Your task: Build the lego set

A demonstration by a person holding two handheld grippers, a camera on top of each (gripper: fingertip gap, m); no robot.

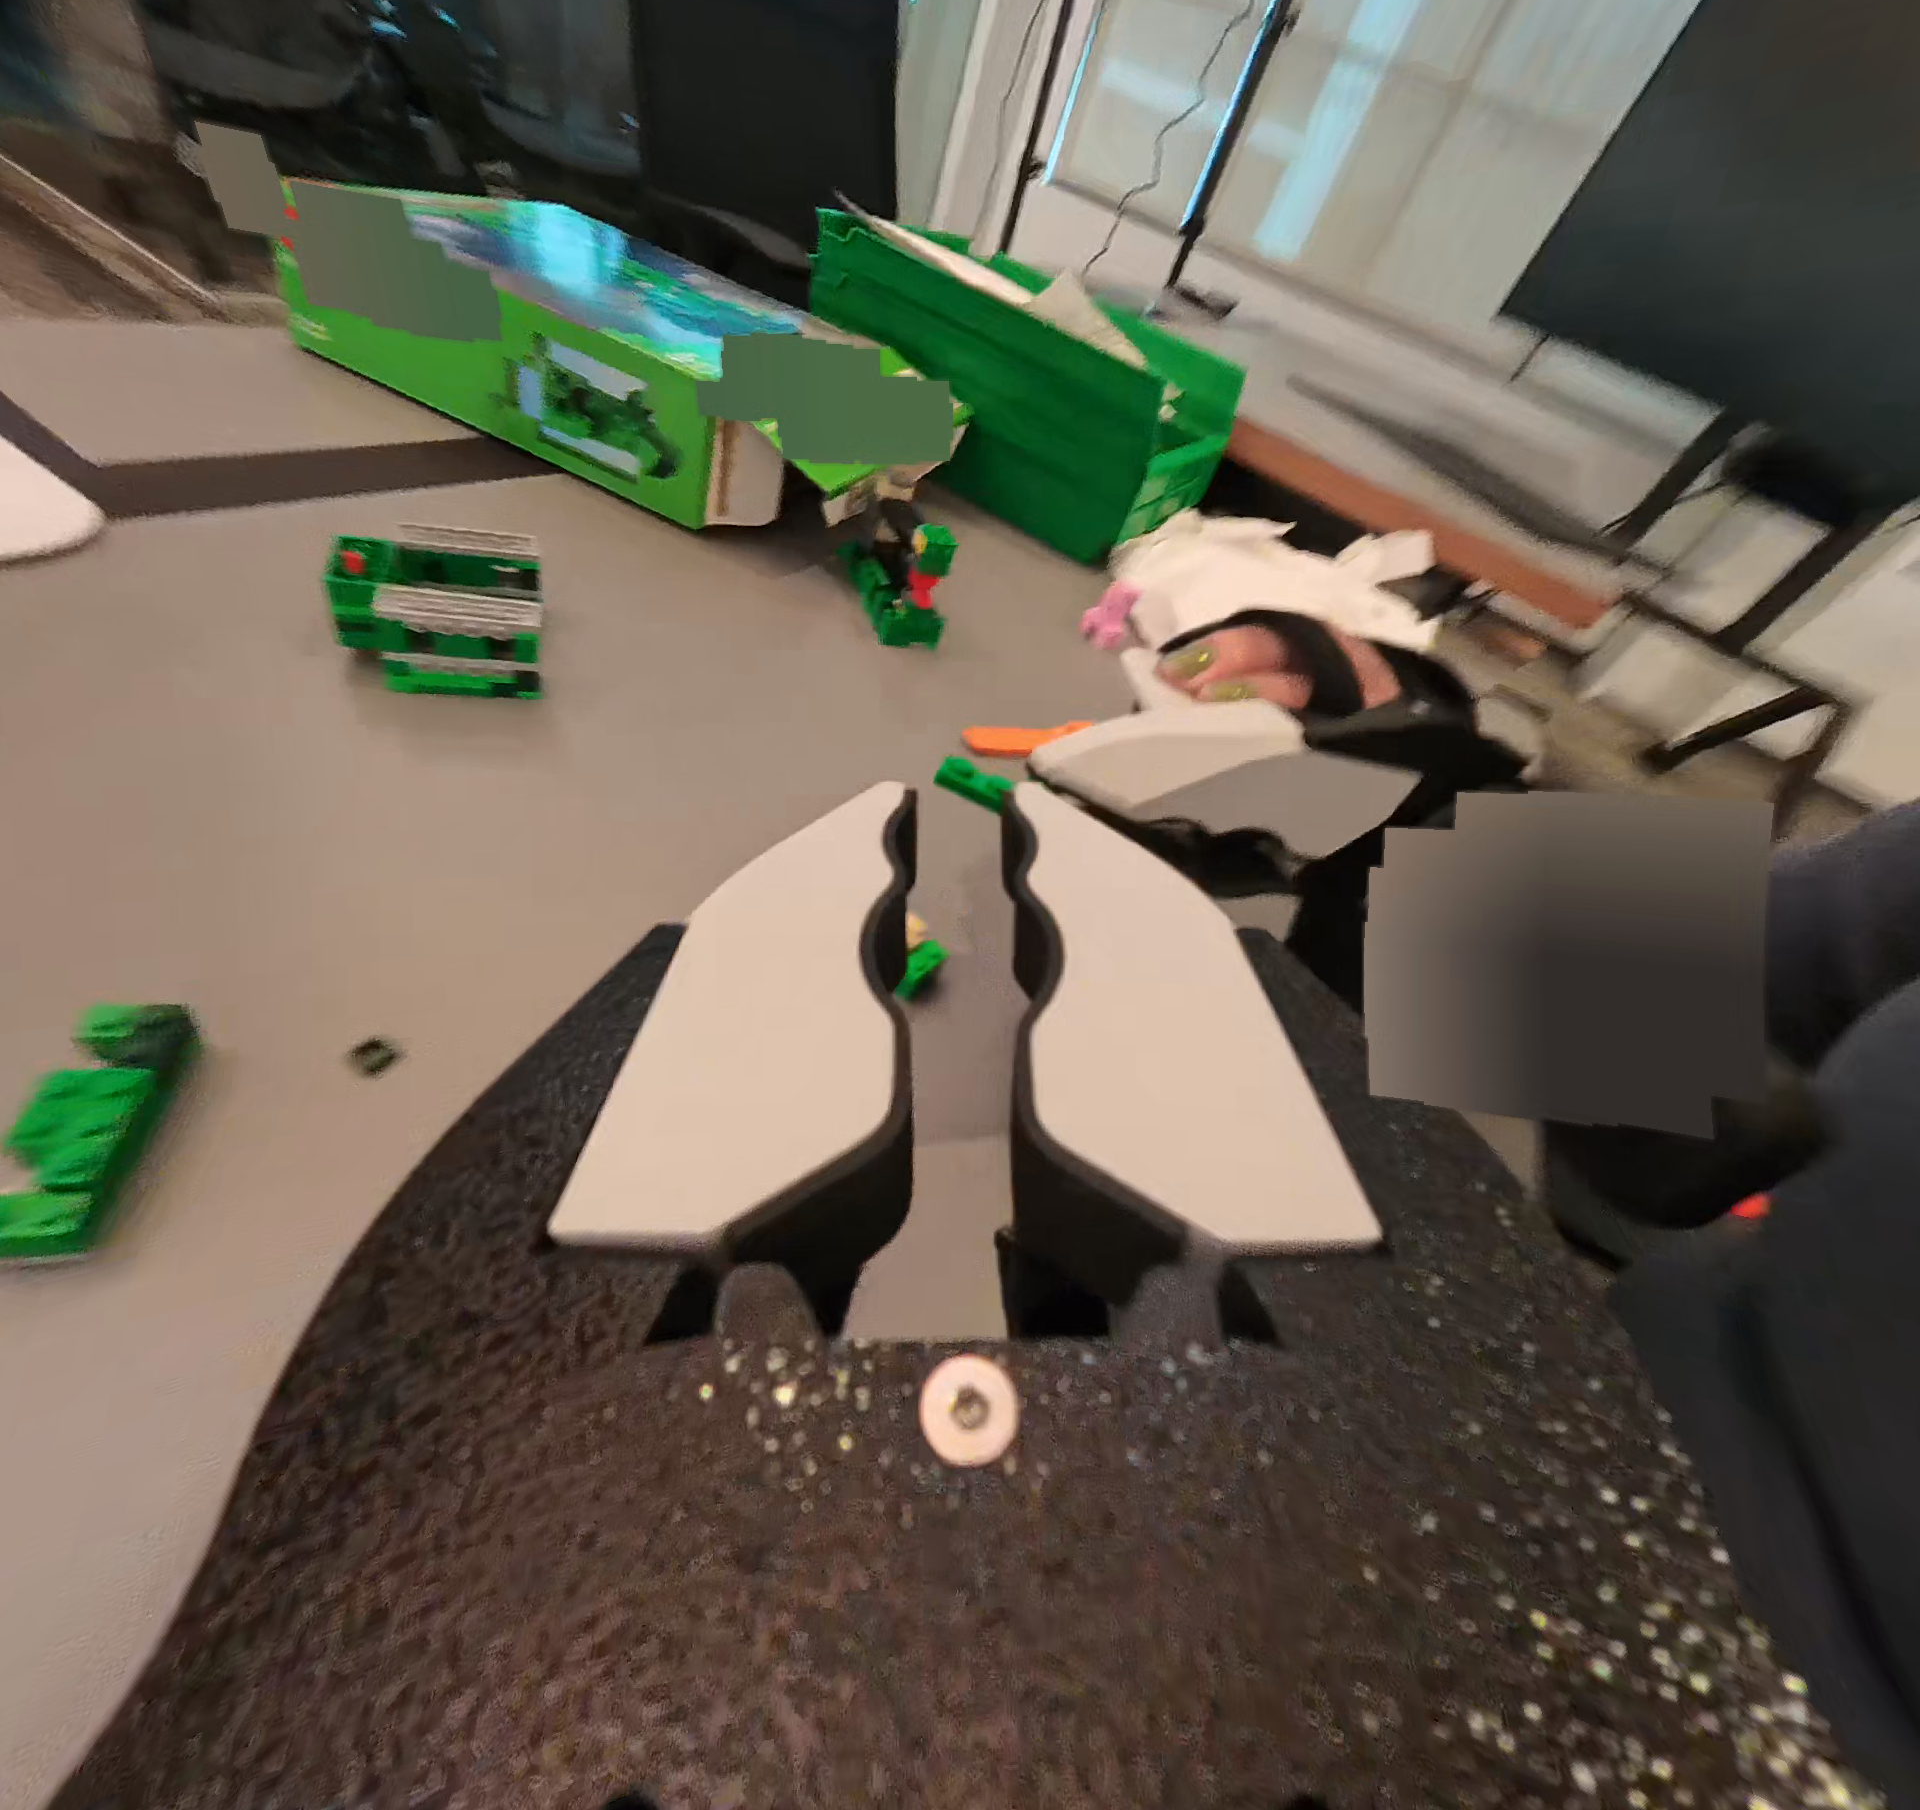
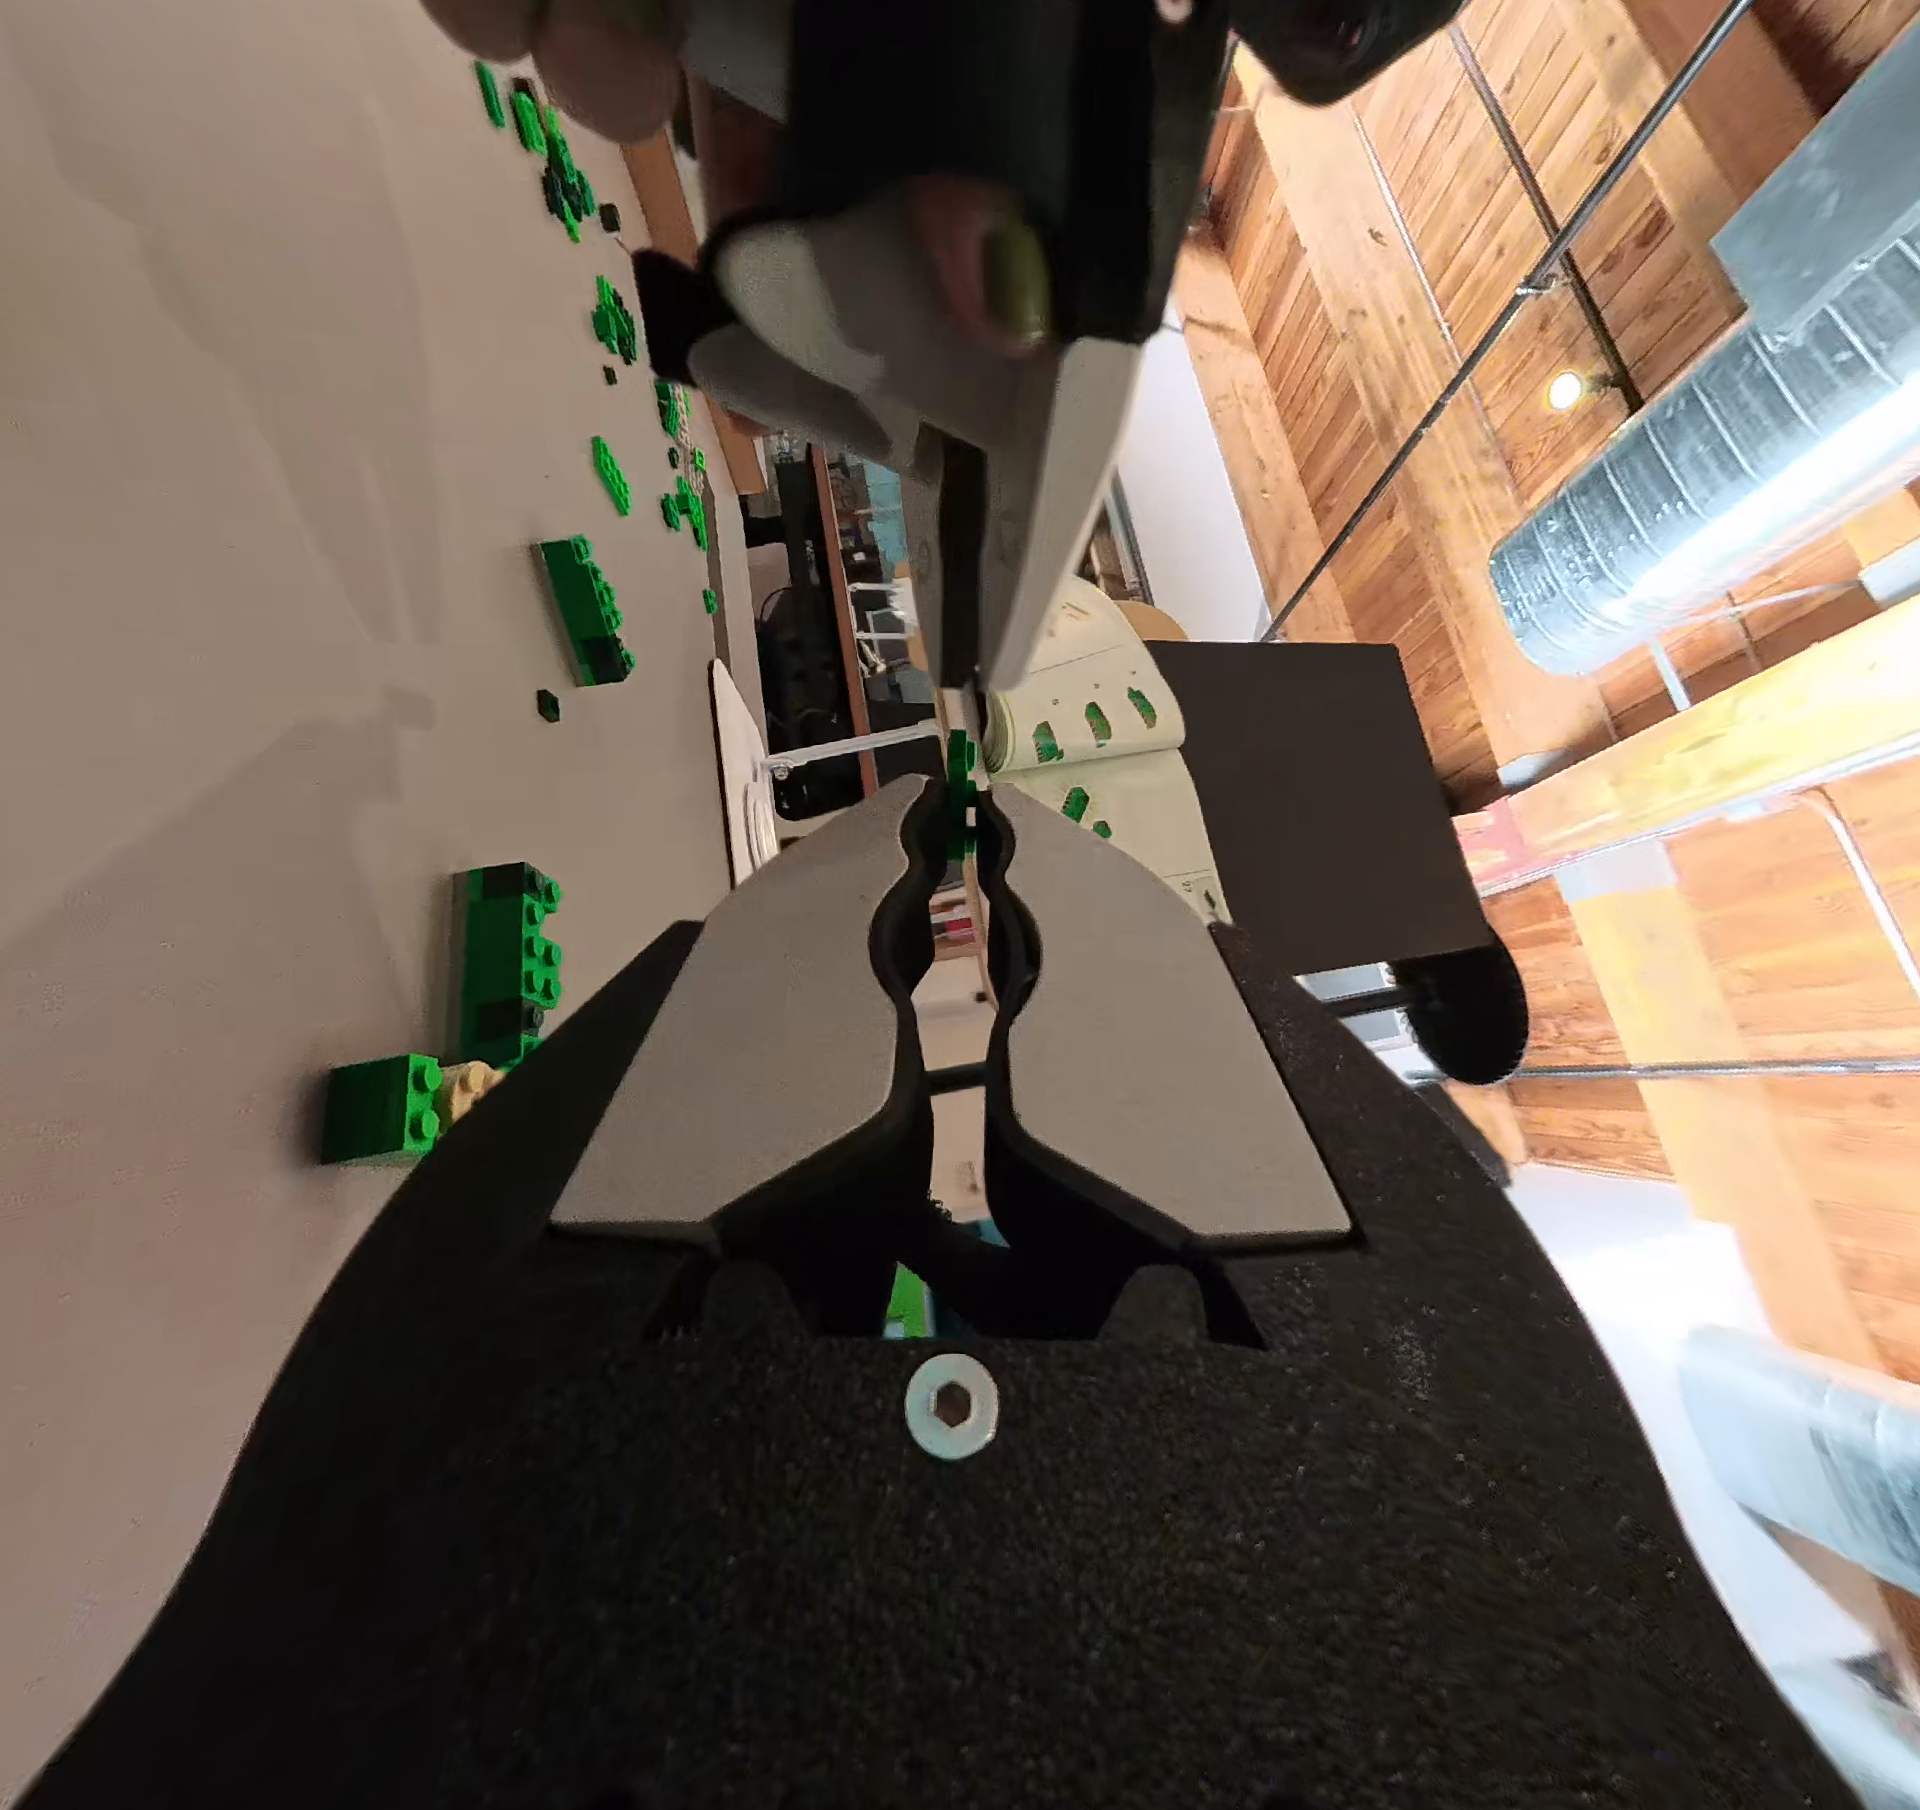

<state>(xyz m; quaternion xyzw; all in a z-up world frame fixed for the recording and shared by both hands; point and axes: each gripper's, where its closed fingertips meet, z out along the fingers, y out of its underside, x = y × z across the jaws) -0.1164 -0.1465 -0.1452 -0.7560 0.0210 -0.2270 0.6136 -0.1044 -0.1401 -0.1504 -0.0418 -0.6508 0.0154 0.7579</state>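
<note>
My right gripper (image 2: 961, 804) is shut on a small green lego piece (image 2: 961, 773) held at its fingertips above the grey table (image 2: 208, 617). In the left wrist view the right gripper (image 1: 1023, 773) comes in from the right, held by a hand, with the green piece (image 1: 971, 781) sticking out of its tip. My left gripper (image 1: 958, 804) is narrowly open and empty, its tips just short of that piece. In the right wrist view the left gripper's fingers (image 2: 1049, 513) point down at the piece. A small green and tan piece (image 1: 923, 960) lies on the table under the left fingers.
A green lego box (image 1: 582, 358) and a green bag (image 1: 1039, 389) stand at the back. A green and grey partial build (image 1: 436, 607), a small figure build (image 1: 899, 586), green brick clusters (image 1: 94, 1126), an orange tool (image 1: 1013, 737) and torn white bags (image 1: 1247, 565) lie around. An instruction booklet (image 2: 1091, 721) stands open. Left and right tips are no more than a few centimetres apart.
</note>
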